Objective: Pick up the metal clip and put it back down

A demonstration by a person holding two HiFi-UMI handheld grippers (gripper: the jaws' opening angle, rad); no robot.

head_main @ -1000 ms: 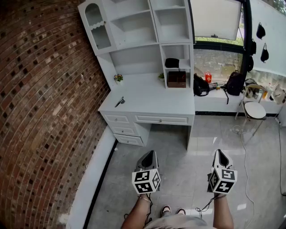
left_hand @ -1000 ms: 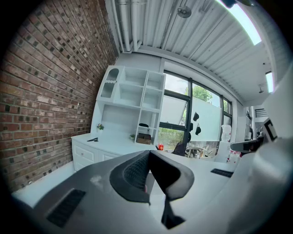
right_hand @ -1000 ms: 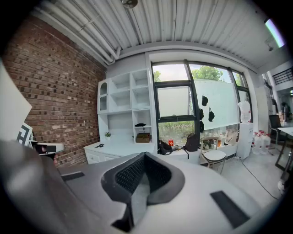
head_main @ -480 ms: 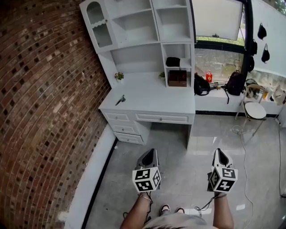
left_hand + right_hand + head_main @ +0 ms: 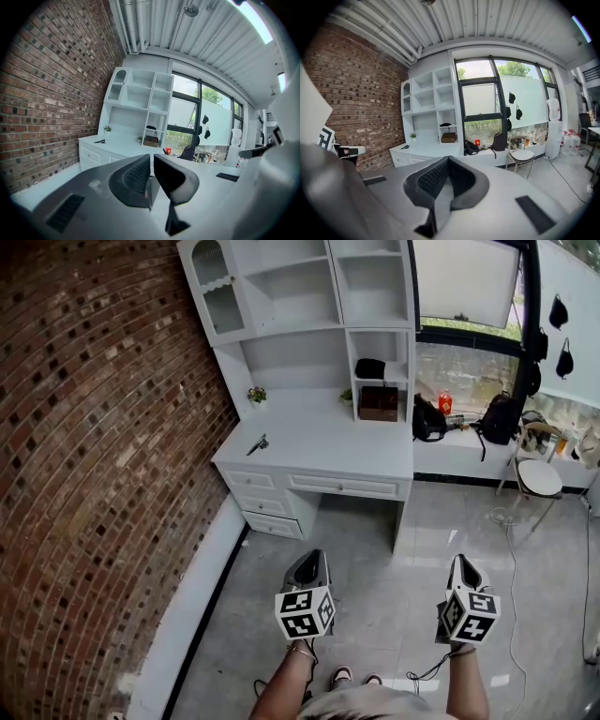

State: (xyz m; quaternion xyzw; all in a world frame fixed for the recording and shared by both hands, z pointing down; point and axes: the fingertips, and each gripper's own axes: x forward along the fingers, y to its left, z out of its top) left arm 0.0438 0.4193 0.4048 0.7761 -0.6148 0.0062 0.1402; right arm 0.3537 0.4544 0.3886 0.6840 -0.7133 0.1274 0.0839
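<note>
The metal clip (image 5: pixel 257 443) is a small dark thing lying on the left part of the white desk (image 5: pixel 328 451), far across the floor from me. It shows as a dark speck in the left gripper view (image 5: pixel 99 141) and in the right gripper view (image 5: pixel 404 147). My left gripper (image 5: pixel 314 560) hangs over the grey floor, pointing toward the desk, jaws shut with nothing between them (image 5: pixel 152 159). My right gripper (image 5: pixel 461 562) is level with it to the right, also shut and empty (image 5: pixel 447 160).
A brick wall (image 5: pixel 103 474) runs along the left. Above the desk stands a white shelf unit (image 5: pixel 309 296) with a brown box (image 5: pixel 379 402) and small plants (image 5: pixel 256 395). Bags (image 5: pixel 427 418) sit on the window ledge. A round stool (image 5: pixel 537 478) and a floor cable (image 5: pixel 514 549) are at the right.
The head view has shifted a little, so the desk sits slightly further right in the picture. Both grippers stay where they were, shut.
</note>
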